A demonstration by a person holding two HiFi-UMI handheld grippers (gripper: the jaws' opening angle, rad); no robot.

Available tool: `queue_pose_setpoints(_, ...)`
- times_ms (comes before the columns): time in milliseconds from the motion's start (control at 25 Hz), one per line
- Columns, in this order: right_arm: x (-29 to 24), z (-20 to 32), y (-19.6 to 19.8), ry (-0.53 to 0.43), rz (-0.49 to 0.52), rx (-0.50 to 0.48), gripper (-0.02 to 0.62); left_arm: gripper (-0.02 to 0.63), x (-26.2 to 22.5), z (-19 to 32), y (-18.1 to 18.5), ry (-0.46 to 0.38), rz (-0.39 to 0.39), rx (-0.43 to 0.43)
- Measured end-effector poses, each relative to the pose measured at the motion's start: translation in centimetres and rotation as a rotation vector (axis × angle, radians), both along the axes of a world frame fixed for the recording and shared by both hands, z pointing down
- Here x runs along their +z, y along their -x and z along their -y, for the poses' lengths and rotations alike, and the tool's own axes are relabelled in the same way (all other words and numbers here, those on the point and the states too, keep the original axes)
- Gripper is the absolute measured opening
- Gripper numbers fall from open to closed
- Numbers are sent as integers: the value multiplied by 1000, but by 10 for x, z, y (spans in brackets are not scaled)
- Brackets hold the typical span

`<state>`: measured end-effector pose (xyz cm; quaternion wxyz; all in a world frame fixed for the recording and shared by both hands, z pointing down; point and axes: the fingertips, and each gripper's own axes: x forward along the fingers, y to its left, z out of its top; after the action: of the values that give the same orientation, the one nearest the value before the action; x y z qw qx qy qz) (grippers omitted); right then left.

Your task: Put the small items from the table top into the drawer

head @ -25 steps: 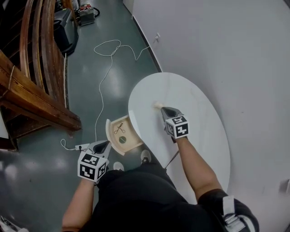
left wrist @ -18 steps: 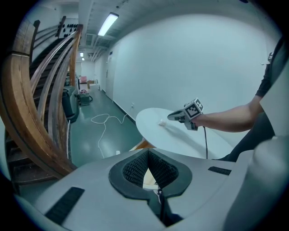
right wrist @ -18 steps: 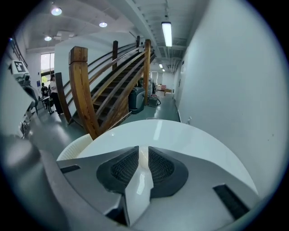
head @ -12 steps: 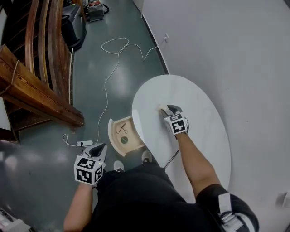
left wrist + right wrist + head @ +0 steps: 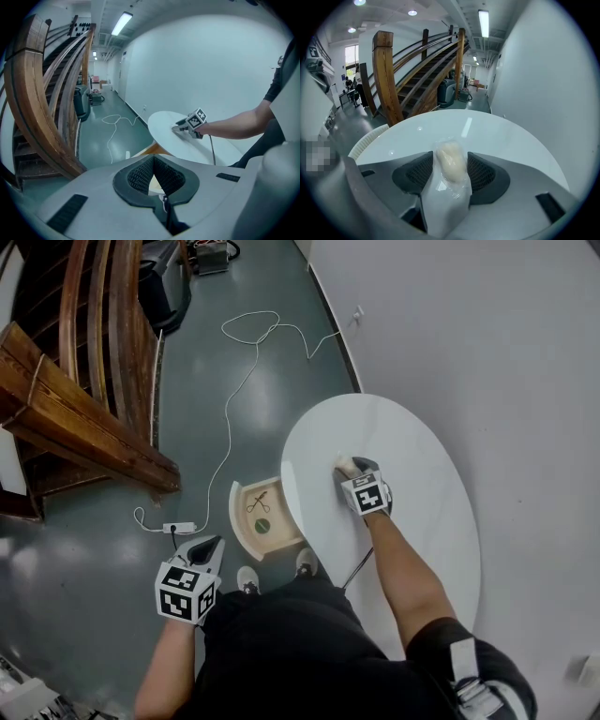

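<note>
White oval table top (image 5: 422, 512), glossy, against a pale wall. Right gripper (image 5: 352, 467) is down at the far left part of the top, pointing steeply downward. Its jaws have just been opening and now stand wide, 1 either side of a cream lump in clear plastic wrap (image 5: 450, 159). The wrap sits very close to both pads, with no squeeze visible. The lump rests on the table.

Left gripper (image 5: 211, 546) hangs over the grey-green floor, beside the person's left leg. Its jaws are together and nothing is between them.

Drawer (image 5: 236, 521), pale wood, is pulled out under the table's left edge. 2 items lie inside: small scissors (image 5: 258, 503) and a dark green disc (image 5: 262, 525), apart from each other.
</note>
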<state>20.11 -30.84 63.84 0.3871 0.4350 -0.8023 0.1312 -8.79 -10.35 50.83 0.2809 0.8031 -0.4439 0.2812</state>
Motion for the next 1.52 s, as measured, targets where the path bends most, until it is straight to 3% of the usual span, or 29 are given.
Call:
queue_pose_setpoints(360, -2, -1, -5, 25, 2, 46, 183, 14, 2, -4, 5, -1, -10, -5)
queue_pose_setpoints(720, -37, -19, 3, -38, -11, 50, 179, 14, -4, -4, 21, -40, -30, 12)
queue_pose_setpoints(1160, -76, -79, 61, -57, 190, 76, 179, 14, 6, -14, 19, -29, -56, 109)
queue_pose_setpoints(1520, -66, -143, 121, 31, 328, 68, 179, 14, 17, -23, 22, -10, -57, 159)
